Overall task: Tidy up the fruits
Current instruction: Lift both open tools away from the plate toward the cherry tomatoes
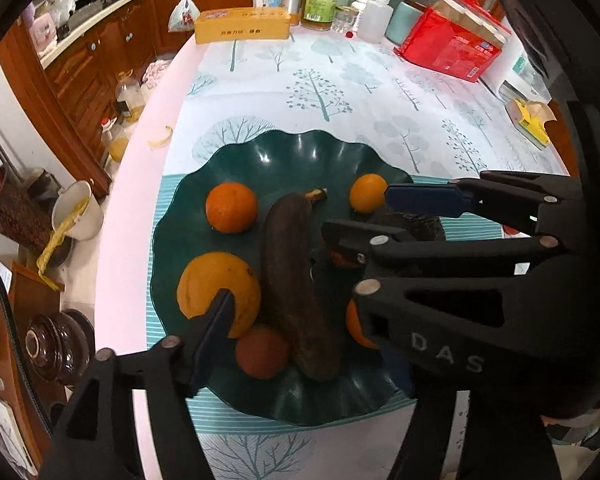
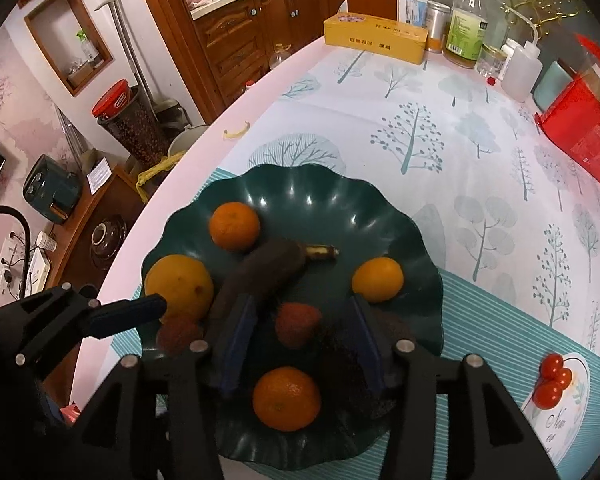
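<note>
Left wrist view: a dark green scalloped plate point(image 1: 284, 152) sits on the counter point(image 1: 340, 80), on a tree-print cloth. On it lie a blackened banana point(image 1: 296, 280) down the middle, an orange point(image 1: 231, 207) at far left, a larger yellow citrus point(image 1: 216, 292) at near left, a small orange point(image 1: 367, 193) at far right, and a reddish lychee point(image 1: 262, 353) near the banana's near end. The left hand-held gripper point(image 1: 312, 264) is wide open and holds nothing; one blue pad point(image 1: 216, 332) overlaps the yellow citrus in the view. The right hand-held gripper point(image 1: 380, 216) reaches in from the right over the plate, its blue pad point(image 1: 424, 198) just beside the small orange; from here I cannot tell whether it grips anything.

Right wrist view: the right hand-held gripper point(image 2: 300, 344) hangs over the near part of the plate point(image 2: 380, 208), open, with nothing between its pads. A red lychee point(image 2: 298, 324) lies between the two blue pads but apart from both. An orange point(image 2: 286, 398) sits nearer, and a dark spiky fruit point(image 2: 340, 360) lies by the right pad. The banana point(image 2: 256, 276) runs beside the left pad. Far across the counter stand a yellow box point(image 2: 376, 36) and a bottle point(image 2: 466, 28).
</note>
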Action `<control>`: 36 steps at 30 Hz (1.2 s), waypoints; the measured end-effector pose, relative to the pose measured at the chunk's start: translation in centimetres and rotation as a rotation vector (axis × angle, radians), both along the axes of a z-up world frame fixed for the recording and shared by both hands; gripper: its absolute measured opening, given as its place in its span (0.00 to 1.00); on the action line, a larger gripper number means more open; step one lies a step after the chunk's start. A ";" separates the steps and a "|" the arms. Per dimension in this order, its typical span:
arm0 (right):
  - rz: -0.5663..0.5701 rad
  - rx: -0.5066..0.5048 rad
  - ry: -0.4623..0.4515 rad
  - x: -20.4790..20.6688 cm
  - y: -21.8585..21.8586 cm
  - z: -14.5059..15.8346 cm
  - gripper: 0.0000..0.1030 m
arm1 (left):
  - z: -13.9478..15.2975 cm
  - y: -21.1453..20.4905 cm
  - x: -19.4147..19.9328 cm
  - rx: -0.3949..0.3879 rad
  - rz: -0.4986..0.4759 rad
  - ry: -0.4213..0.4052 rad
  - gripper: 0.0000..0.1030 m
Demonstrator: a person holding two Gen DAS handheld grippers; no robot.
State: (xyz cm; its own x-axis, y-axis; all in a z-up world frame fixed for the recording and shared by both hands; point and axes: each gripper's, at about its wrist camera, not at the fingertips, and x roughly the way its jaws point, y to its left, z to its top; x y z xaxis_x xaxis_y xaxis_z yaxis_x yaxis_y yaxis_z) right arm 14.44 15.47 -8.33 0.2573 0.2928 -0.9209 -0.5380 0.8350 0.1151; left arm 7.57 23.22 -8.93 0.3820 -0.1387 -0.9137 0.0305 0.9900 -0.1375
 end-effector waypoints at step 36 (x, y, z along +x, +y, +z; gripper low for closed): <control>-0.144 0.109 -0.059 -5.4 -8.8 2.9 0.49 | 3.3 -7.2 -4.0 0.070 -0.155 -0.020 0.73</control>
